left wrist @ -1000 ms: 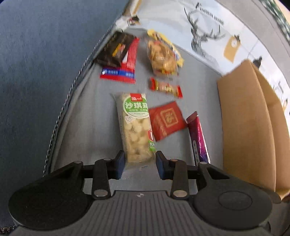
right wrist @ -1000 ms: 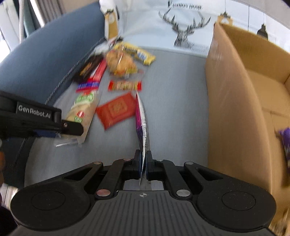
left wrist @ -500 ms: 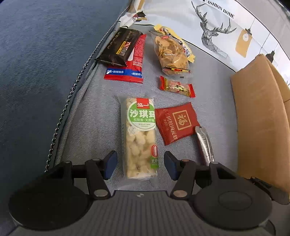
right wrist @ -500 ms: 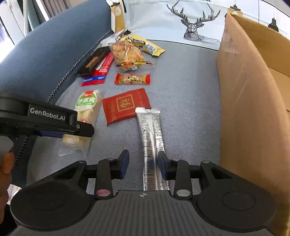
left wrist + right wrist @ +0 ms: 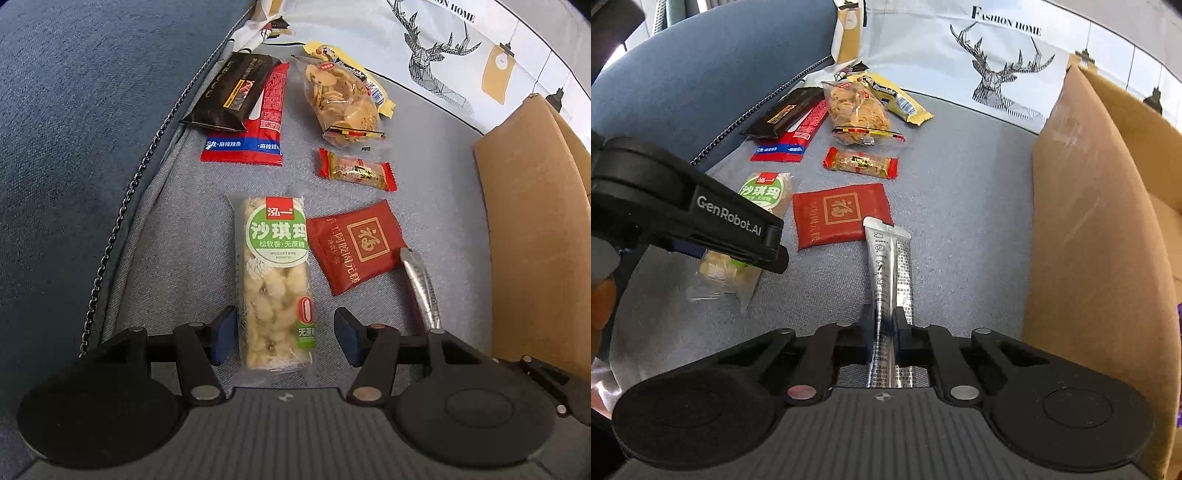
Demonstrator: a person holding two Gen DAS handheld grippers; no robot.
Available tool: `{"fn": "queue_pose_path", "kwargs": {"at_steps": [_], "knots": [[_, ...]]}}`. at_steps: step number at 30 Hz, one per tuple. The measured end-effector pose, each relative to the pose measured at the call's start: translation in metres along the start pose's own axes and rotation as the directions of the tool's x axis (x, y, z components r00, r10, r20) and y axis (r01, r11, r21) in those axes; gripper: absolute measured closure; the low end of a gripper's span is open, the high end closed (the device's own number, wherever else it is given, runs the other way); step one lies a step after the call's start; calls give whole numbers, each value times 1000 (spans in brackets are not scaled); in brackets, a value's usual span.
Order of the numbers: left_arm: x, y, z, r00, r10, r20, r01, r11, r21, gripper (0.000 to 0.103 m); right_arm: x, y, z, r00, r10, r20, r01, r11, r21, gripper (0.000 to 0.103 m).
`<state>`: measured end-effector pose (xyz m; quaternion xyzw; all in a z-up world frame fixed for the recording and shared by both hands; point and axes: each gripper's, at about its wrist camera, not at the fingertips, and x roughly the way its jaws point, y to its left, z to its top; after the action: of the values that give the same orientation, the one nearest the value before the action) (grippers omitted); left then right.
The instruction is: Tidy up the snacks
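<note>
Snacks lie on a grey sofa seat. My left gripper (image 5: 284, 341) is open, its fingers on either side of the near end of a green-labelled rice-cake bar (image 5: 277, 280), not touching it. My right gripper (image 5: 885, 334) is shut on the near end of a silver stick pack (image 5: 890, 266), which lies flat pointing away. A red square pouch (image 5: 356, 245) lies between the two; it also shows in the right wrist view (image 5: 842, 214). The left gripper (image 5: 687, 210) shows over the rice-cake bar (image 5: 764, 192) in the right wrist view.
A cardboard box (image 5: 1082, 236) stands open on the right. Farther back lie a red candy bar (image 5: 356, 170), a bag of crackers (image 5: 340, 103), a yellow packet (image 5: 897, 99), a black packet (image 5: 232, 92) and a red-blue packet (image 5: 258, 133). The blue sofa arm (image 5: 81, 110) rises on the left.
My left gripper let go of the rice-cake bar and opened wider. My right gripper opened, dropping the stick pack flat, then shut on its near end.
</note>
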<state>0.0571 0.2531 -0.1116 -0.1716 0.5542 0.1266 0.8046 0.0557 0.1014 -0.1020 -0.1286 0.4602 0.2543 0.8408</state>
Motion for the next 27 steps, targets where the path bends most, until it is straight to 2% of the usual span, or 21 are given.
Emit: {"fn": "queue_pose_path", "kwargs": {"at_steps": [3, 10, 11, 13, 22, 24, 26, 27], "knots": [[0, 1, 0, 1000, 3, -1, -3, 1000, 3, 41, -2, 3, 0, 1000, -15, 14, 15, 1000, -27, 96], [2, -2, 0, 1000, 16, -1, -16, 1000, 20, 41, 2, 7, -2, 999, -34, -2, 33, 997, -75, 95], [3, -2, 0, 1000, 18, -1, -18, 1000, 25, 41, 3, 10, -3, 999, -41, -3, 41, 995, -92, 85], [3, -4, 0, 1000, 22, 0, -22, 999, 33, 41, 6, 13, -5, 998, -63, -23, 59, 991, -122, 72], [2, -3, -1, 1000, 24, 1, -24, 999, 41, 42, 7, 14, -7, 997, -69, -20, 65, 988, -139, 72], [2, -4, -1, 1000, 26, 1, -26, 999, 45, 42, 7, 15, -7, 997, -73, -17, 70, 987, -148, 76], [2, -5, -1, 1000, 31, 2, -31, 998, 51, 43, 7, 17, -8, 996, -89, -10, 86, 983, -164, 87], [2, -5, -1, 999, 36, 3, -36, 998, 55, 47, 6, 17, -8, 996, -90, -7, 87, 982, -166, 88]]}}
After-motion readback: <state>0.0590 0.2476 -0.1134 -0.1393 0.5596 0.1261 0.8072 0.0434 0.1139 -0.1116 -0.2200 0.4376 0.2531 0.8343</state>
